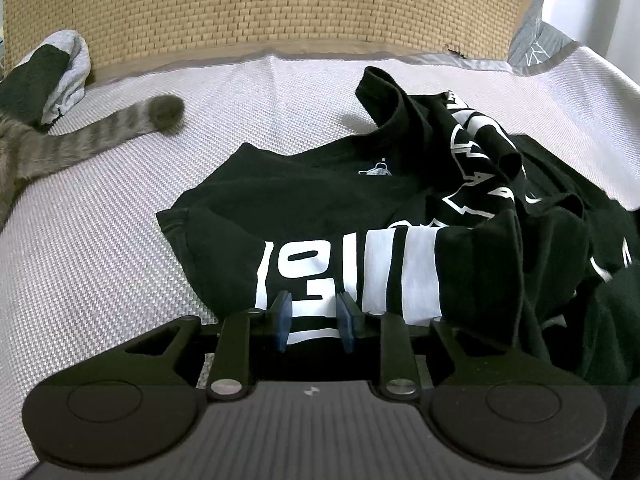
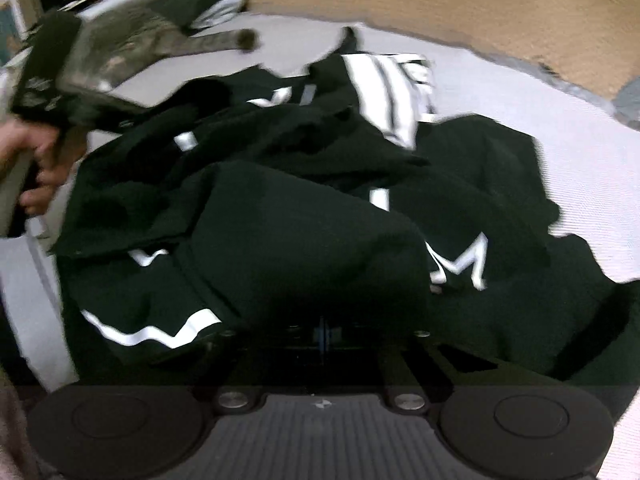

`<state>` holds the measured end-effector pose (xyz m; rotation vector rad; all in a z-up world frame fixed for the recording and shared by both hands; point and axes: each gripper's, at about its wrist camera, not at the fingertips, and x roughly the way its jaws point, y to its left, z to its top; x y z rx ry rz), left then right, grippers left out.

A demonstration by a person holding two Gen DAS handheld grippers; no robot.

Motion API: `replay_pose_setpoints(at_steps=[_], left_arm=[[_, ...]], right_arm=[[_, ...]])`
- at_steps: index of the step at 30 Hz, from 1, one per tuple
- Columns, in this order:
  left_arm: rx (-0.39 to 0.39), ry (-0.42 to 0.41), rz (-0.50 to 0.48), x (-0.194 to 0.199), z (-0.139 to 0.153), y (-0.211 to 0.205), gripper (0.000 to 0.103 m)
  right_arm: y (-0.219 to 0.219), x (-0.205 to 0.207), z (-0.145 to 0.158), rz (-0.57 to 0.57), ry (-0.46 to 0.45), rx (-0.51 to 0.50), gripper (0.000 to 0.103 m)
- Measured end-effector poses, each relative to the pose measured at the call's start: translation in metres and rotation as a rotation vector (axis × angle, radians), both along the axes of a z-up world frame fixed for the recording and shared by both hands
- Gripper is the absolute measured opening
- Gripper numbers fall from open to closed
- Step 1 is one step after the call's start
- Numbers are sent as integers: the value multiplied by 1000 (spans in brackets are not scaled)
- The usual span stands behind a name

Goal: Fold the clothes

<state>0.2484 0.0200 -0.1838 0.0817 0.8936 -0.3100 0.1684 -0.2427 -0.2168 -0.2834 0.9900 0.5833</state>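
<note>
A black T-shirt with large white lettering (image 1: pixel 320 200) lies partly flattened on the white woven bed surface (image 1: pixel 100 260). My left gripper (image 1: pixel 313 320) hovers open at the shirt's near edge, its blue pads (image 1: pixel 281 322) apart over the white print. More black printed fabric is crumpled in a heap (image 1: pixel 520 208) to the right. The right wrist view is blurred. There my right gripper (image 2: pixel 324 334) is shut on a bulging fold of the black clothing (image 2: pixel 300 232), which hides most of its fingers. A hand (image 2: pixel 36 168) shows at the left edge.
A tabby cat's tail (image 1: pixel 120 128) lies on the bed at the left, its body at the frame edge. A grey and dark garment (image 1: pixel 60 72) sits at the back left. A tan woven mat (image 1: pixel 280 8) rises behind the bed. Bare bed surface lies to the left.
</note>
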Motion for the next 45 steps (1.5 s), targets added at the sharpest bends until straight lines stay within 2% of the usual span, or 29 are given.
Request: replay_pose_setpoints(at_steps=[11,16,23,35,45], left_arm=[[-5,-7,-10,2,0,-3,23],[1,-8,-21,6,0,-6,16],[-9,-13,-32,11,3,-10,13],[37,-6,-171,24,12,-23,7],[77,-42,-258,28,12,-32,7]], right_arm=[[30,-16,-7,54,1,46,4],[38,-21,-10,65,8,91,4],[55,-27,-15,82,-4,131,4],[81,-35,-23,92,-55,169,4],[98,-39,-30,81,-123,170,4]])
